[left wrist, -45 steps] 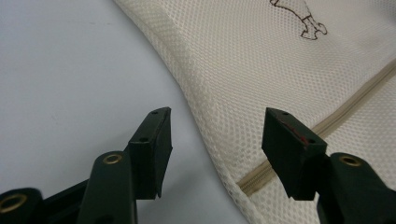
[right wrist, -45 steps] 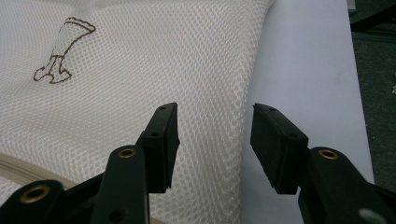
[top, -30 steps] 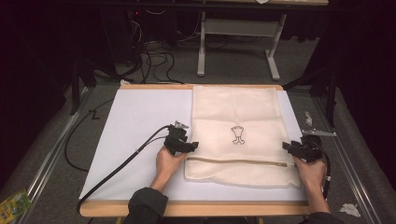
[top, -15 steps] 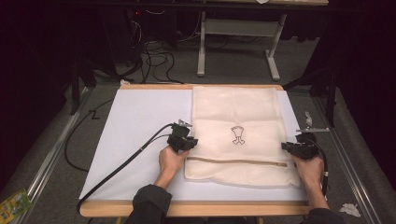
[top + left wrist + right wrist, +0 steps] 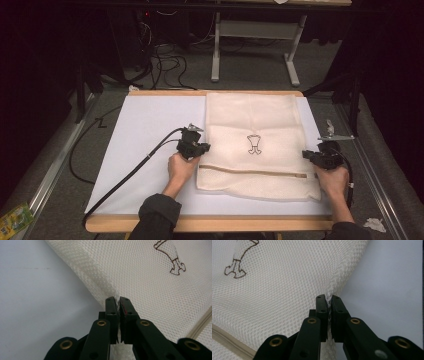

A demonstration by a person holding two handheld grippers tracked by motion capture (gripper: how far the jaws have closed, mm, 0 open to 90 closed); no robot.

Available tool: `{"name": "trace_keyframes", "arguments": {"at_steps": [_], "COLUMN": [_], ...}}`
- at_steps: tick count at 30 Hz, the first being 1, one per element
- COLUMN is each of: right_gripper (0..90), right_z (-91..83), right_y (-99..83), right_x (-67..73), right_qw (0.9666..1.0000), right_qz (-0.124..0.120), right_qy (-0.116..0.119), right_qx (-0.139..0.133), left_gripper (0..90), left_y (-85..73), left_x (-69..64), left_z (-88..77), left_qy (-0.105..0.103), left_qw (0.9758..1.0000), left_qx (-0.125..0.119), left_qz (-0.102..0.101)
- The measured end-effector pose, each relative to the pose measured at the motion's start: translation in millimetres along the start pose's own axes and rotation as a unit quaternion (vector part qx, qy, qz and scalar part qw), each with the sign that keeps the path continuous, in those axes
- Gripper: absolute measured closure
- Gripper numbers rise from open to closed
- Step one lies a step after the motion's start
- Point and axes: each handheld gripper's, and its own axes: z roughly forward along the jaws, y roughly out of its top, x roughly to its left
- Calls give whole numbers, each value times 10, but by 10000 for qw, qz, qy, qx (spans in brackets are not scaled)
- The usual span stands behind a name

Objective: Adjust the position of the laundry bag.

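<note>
On the white-covered wooden table (image 5: 145, 125), the left gripper (image 5: 117, 305) and right gripper (image 5: 329, 303) are pinching opposite side edges of the flat cream mesh laundry bag (image 5: 255, 135) lying between them, jaws having just been closing.

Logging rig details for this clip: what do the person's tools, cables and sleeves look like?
Both tools, left tool and right tool, are black with paired flat jaws and brass rivets. A black cable trails from the left; a grey three-cornered plate tops the right. The sleeves are dark.
</note>
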Motion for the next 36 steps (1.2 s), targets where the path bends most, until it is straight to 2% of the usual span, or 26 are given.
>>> {"name": "trace_keyframes", "arguments": {"at_steps": [2,5,9,12,16,19,22,25,28,30,31,32,36], "right_gripper": [871,874,875,877,880,880,880,882,883,883,884,884,884], "right_z": [-10,-33,-28,-11,9,-3,-8,-28,-23,27,49,53,75], "right_y": [-6,-9,-15,-28,-13,-12,31,61,101,121,125,129,115], "right_x": [11,-10,13,23,25,46,45,117,180,190,219,243,355], "right_qw": [10000,9999,9999,9997,9993,9994,9991,9991,9987,9986,9984,9983,9974], "right_qz": [-49,36,-49,38,73,10,46,-66,-269,-192,-217,-245,-275], "right_qy": [21,137,98,196,317,330,373,349,322,419,451,456,568], "right_qx": [-39,-76,-57,-164,-158,-144,-210,-237,-287,-248,-258,-277,-345], "left_gripper": [865,865,865,867,869,869,870,871,871,871,871,871,871], "left_y": [2,-6,-10,-3,-8,-34,-35,-73,-175,-249,-259,-262,-264], "left_x": [-5,11,24,66,115,131,187,194,270,325,336,342,386], "left_z": [-20,-37,-50,-58,-126,-165,-162,-220,-243,-277,-301,-343,-399], "left_qy": [-6,-38,-73,-100,-135,-149,-177,-131,-148,-194,-195,-105,2], "left_qw": [10000,10000,9999,9999,9997,9996,9995,9995,9991,9985,9985,9988,9991], "left_qx": [-47,-67,-89,-19,-132,-214,-175,-294,-379,-397,-402,-401,-341], "left_qz": [48,40,-15,-52,-144,-100,-169,-72,-146,-322,-321,-246,-253]}}
